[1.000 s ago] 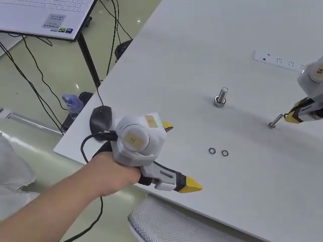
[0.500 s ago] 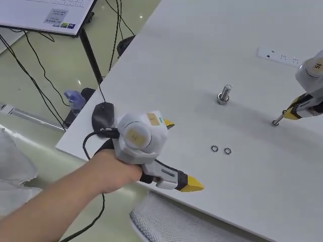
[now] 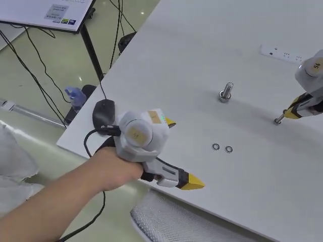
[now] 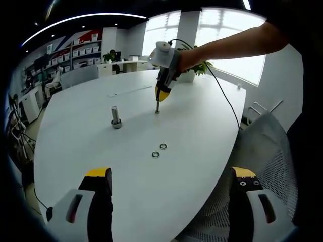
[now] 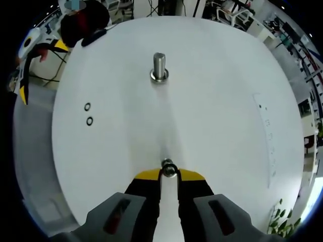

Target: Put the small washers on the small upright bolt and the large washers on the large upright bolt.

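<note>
Right gripper [image 5: 169,174]: jaws nearly closed, pinching the small bolt [image 5: 168,166] on the table [image 5: 212,116] at far right. Whether the bolt is upright or tilted is unclear.

Left gripper [image 4: 171,174]: jaws wide apart, empty, at the near left edge.

2 washers [image 3: 215,146] lie flat, just apart, between the grippers.

Large bolt [image 3: 225,92] stands beyond them. The number of rings at its base is indistinct.

Nothing legible: stickers [image 3: 56,11] on the laptop [image 3: 25,12] at eleven o'clock and a dark mark on the right gripper [image 3: 286,115] at three o'clock are too small to read.
</note>
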`<action>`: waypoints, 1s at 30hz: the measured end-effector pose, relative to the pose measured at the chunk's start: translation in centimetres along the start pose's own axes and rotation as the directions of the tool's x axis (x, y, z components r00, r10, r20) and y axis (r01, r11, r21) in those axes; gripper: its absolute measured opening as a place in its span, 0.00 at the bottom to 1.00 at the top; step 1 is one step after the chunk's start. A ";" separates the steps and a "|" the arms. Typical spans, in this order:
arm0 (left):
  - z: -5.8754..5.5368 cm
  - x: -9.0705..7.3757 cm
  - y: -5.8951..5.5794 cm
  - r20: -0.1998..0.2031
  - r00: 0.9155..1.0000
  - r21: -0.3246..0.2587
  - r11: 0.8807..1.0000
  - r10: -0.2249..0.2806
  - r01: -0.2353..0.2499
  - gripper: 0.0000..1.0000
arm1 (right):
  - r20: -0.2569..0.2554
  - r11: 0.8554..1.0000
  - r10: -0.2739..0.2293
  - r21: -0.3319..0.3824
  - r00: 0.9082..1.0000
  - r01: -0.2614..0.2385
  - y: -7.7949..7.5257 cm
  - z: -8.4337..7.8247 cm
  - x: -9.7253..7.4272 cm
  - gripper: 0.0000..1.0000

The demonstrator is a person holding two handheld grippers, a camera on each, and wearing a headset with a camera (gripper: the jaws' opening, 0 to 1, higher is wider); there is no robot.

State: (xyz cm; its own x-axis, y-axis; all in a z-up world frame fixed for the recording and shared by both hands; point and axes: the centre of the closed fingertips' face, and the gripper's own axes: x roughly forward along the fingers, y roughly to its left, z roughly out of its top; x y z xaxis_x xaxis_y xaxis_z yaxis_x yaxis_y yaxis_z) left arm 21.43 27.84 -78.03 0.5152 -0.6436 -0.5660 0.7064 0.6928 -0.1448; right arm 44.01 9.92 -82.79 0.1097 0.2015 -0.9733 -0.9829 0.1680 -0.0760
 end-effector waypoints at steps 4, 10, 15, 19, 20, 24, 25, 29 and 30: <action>-0.1 0.1 -0.1 -0.005 1.000 -0.008 1.000 -0.007 0.007 0.95 | -0.003 1.000 0.003 -0.001 1.000 -0.003 0.0 0.0 0.2 0.13; 0.1 0.2 0.0 0.001 1.000 -0.012 1.000 -0.007 0.007 0.94 | -0.014 1.000 0.007 -0.008 1.000 -0.007 0.3 -0.1 0.7 0.13; 0.1 0.3 0.1 0.000 1.000 -0.011 1.000 -0.006 0.006 0.94 | -0.021 1.000 0.011 -0.013 1.000 -0.011 0.4 -0.2 1.0 0.13; 0.1 0.3 0.3 -0.001 1.000 -0.014 1.000 -0.003 0.003 0.93 | -0.029 1.000 0.014 -0.015 0.999 -0.014 0.2 -0.5 1.7 0.13; 0.1 0.3 0.3 -0.002 1.000 -0.015 1.000 -0.002 0.002 0.93 | -0.030 1.000 0.015 -0.014 0.999 -0.016 0.3 -0.5 1.8 0.13; 0.1 0.3 0.3 -0.006 1.000 -0.013 1.000 -0.002 0.002 0.93 | -0.038 1.000 0.019 -0.019 0.999 -0.020 0.4 -0.7 2.5 0.13; 0.1 0.2 0.3 -0.006 1.000 -0.013 1.000 -0.002 0.002 0.93 | -0.038 1.000 0.021 -0.019 0.999 -0.021 0.4 -0.7 2.6 0.13; 0.0 0.1 0.3 -0.008 1.000 -0.016 1.000 0.000 0.000 0.93 | -0.044 1.000 0.021 -0.021 0.999 -0.022 0.6 -0.7 2.9 0.13; -0.1 0.1 0.3 -0.009 1.000 -0.016 1.000 0.000 -0.001 0.93 | -0.046 1.000 0.022 -0.021 0.999 -0.023 0.7 -0.7 3.0 0.13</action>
State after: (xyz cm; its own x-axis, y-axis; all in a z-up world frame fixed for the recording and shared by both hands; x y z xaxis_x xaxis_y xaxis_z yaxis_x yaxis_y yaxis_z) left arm 21.68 28.03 -78.19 0.5112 -0.6404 -0.5732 0.6984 0.6982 -0.1572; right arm 43.56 9.98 -85.86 0.0810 0.1610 -0.9836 -0.9881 0.1426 -0.0580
